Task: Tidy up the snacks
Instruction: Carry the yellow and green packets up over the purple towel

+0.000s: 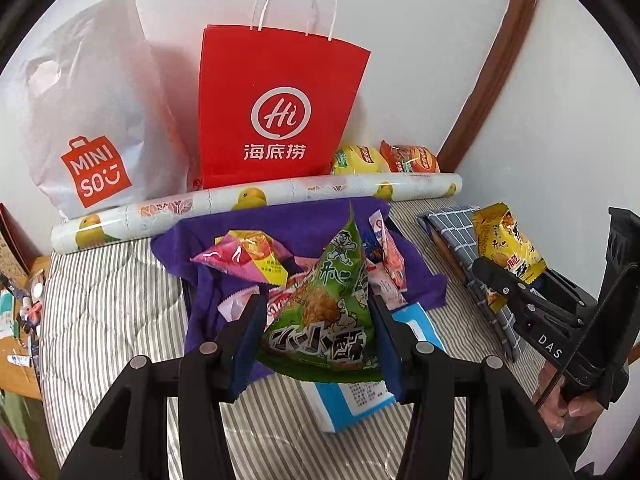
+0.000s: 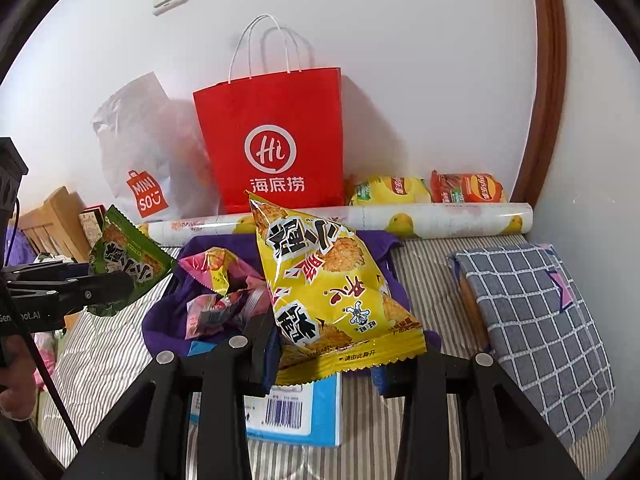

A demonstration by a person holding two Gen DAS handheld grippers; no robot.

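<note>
My left gripper (image 1: 316, 344) is shut on a green snack packet (image 1: 324, 312) and holds it above the bed; the packet also shows in the right wrist view (image 2: 124, 256). My right gripper (image 2: 324, 356) is shut on a yellow snack packet (image 2: 328, 292), seen in the left wrist view (image 1: 506, 248) too. Below them a purple cloth (image 1: 208, 292) holds several loose snack packets, among them a pink one (image 1: 244, 260). A red paper bag (image 1: 276, 108) and a white MINISO plastic bag (image 1: 96, 120) stand against the wall.
A rolled sheet with a fruit print (image 1: 256, 200) lies in front of the bags. Two chip bags, yellow (image 2: 388, 190) and red (image 2: 468, 188), lie by the wall. A blue-white box (image 2: 296, 412) lies on the striped bedding. A checked pillow (image 2: 536, 312) is at the right.
</note>
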